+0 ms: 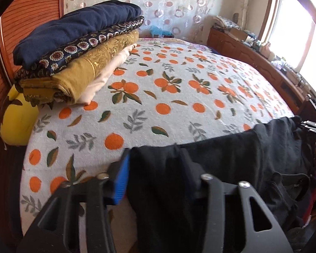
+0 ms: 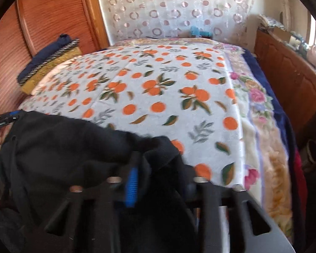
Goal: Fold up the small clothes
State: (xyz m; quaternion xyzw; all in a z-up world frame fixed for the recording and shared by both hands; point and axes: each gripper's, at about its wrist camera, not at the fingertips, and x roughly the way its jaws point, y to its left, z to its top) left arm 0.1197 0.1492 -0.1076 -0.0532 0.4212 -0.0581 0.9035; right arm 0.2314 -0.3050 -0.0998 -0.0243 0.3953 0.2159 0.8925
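Note:
A black garment [image 1: 231,158] hangs stretched between my two grippers above the near edge of the bed. My left gripper [image 1: 155,181] is shut on one end of it; its blue pad [image 1: 121,181] shows beside the cloth. My right gripper [image 2: 158,181] is shut on the other end of the same black garment [image 2: 69,147], with a blue pad [image 2: 131,187] showing. The far end of the cloth reaches the other gripper at the right edge of the left wrist view and the left edge of the right wrist view.
The bed carries an orange-print blanket [image 1: 168,88], also in the right wrist view [image 2: 158,88]. A stack of folded clothes [image 1: 73,57] sits at its far left corner, above a yellow pillow [image 1: 16,118]. A wooden cabinet [image 2: 290,84] runs along the right side.

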